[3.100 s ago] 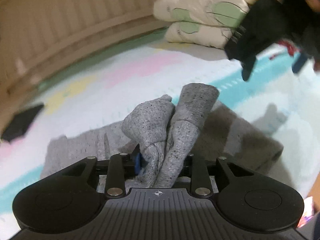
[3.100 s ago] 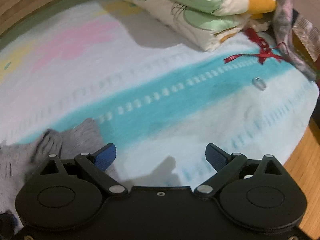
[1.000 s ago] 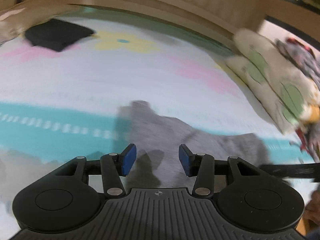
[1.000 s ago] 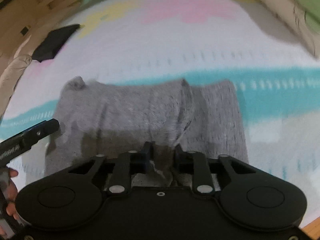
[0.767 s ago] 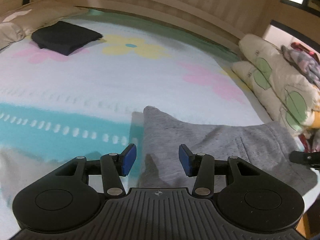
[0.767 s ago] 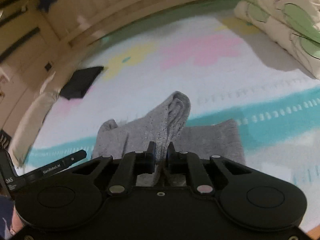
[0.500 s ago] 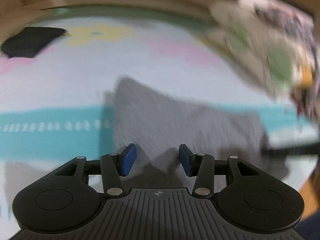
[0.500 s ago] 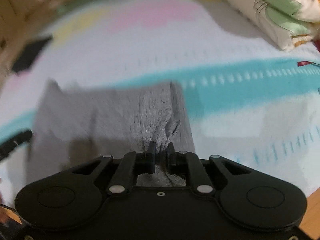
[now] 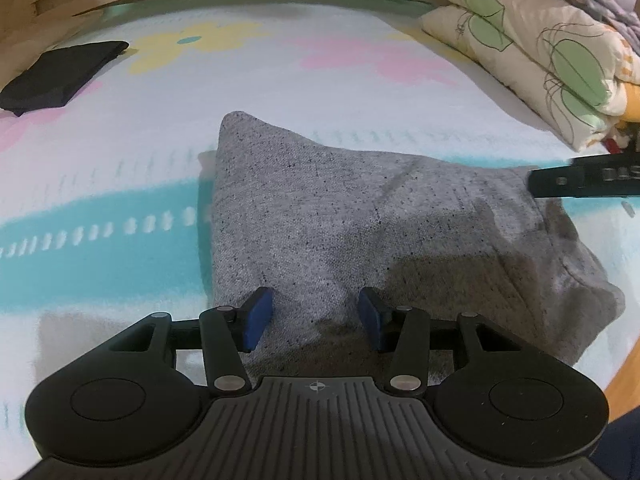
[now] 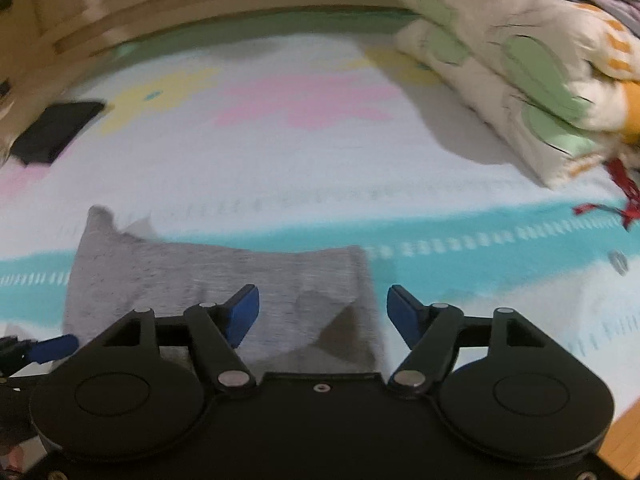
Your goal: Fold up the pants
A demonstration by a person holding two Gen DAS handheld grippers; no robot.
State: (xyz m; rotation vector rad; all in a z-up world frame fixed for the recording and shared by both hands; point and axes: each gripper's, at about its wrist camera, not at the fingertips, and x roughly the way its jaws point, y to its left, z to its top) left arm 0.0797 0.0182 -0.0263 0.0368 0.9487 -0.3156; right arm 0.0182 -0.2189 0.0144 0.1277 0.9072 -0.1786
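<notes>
Pants point(image 9: 360, 232) of soft, light grey knit lie folded on the bed sheet point(image 9: 280, 92). We hold left gripper point(image 9: 314, 318) and right gripper point(image 10: 322, 312) with jaws released; we'd pinch a doubled edge.

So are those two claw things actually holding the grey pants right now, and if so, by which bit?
Nothing is held. The left gripper and right gripper are both open over the folded grey pants, which lie on the bed.

My right-wrist view smeared by motion blur, pants point(image 10: 224, 280) near edge hidden behind my gripper body — folded quilt point(image 9: 536, 36) cropped at the right edge.
</notes>
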